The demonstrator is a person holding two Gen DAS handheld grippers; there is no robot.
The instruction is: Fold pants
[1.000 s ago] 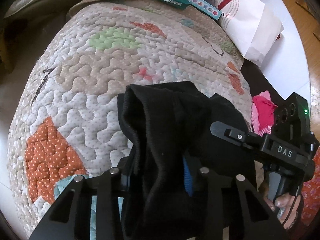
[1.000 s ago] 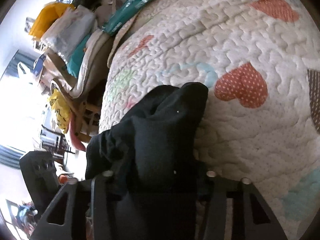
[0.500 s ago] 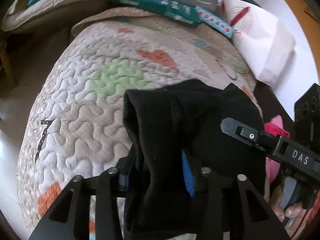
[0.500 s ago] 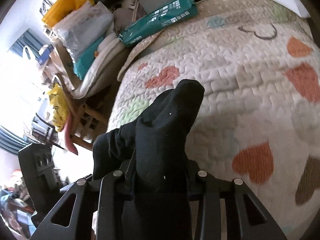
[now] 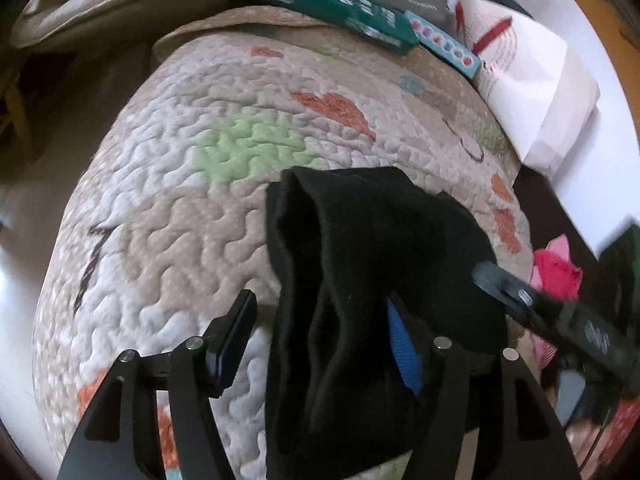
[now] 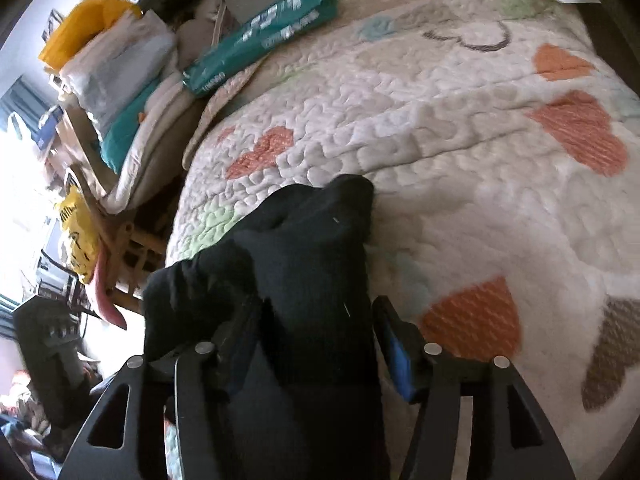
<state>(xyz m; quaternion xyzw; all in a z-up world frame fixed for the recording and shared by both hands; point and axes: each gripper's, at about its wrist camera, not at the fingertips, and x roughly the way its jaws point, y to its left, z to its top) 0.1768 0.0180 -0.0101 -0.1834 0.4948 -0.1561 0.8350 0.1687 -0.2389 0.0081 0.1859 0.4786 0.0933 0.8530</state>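
The black pants (image 5: 360,280) lie bunched on the quilted bedspread (image 5: 168,208) between the fingers of my left gripper (image 5: 320,340). The jaws stand apart, with a gap between the left pad and the cloth. In the right wrist view the pants (image 6: 304,264) lie between the fingers of my right gripper (image 6: 316,344), whose jaws are also apart, the blue pad clear of the cloth. The right gripper's body (image 5: 568,320) shows at the right of the left wrist view.
A green pack (image 5: 328,4), a paint-box strip (image 5: 444,44) and a white paper bag (image 5: 528,76) lie at the bed's far end. Pink cloth (image 5: 556,272) lies at the right edge. Stacked bedding (image 6: 120,92) and a wooden chair (image 6: 132,240) stand left of the bed.
Both grippers have opened and let go of the pants, which now rest on the quilt. Half a second ago both were clamped on the cloth and carrying it forward over the bed.
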